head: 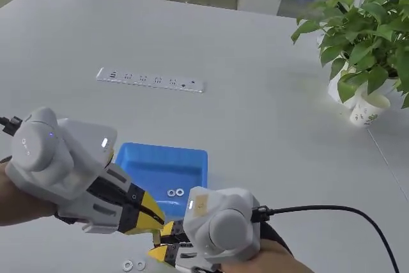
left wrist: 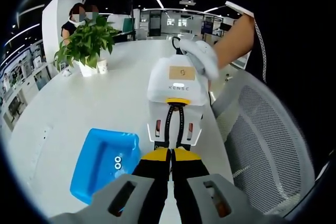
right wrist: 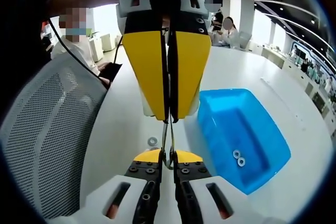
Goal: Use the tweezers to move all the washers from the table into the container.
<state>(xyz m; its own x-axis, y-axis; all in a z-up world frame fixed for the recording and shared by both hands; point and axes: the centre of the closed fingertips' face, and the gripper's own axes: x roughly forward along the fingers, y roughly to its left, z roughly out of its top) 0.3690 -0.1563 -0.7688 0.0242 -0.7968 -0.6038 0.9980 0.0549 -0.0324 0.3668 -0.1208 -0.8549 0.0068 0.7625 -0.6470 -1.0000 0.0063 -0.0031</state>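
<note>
My left gripper (head: 156, 218) and right gripper (head: 163, 252) meet tip to tip just in front of the blue tray (head: 160, 164). Thin metal tweezers (right wrist: 166, 135) run between them. In the right gripper view my right gripper (right wrist: 167, 157) is shut on the tweezers' looped end, and the left gripper (right wrist: 168, 116) comes down from above, shut on the arms. My left gripper (left wrist: 171, 155) faces the right gripper (left wrist: 176, 146). Two washers (head: 176, 192) lie inside the tray (right wrist: 236, 124). A washer (right wrist: 153, 141) lies on the table left of the tweezers, and two washers (head: 133, 265) sit by the front edge.
A white power strip (head: 150, 80) lies further back on the grey table. At the far right stands a potted plant (head: 364, 49). A white mesh chair (left wrist: 268, 129) is beside the table's near edge. People are in the background.
</note>
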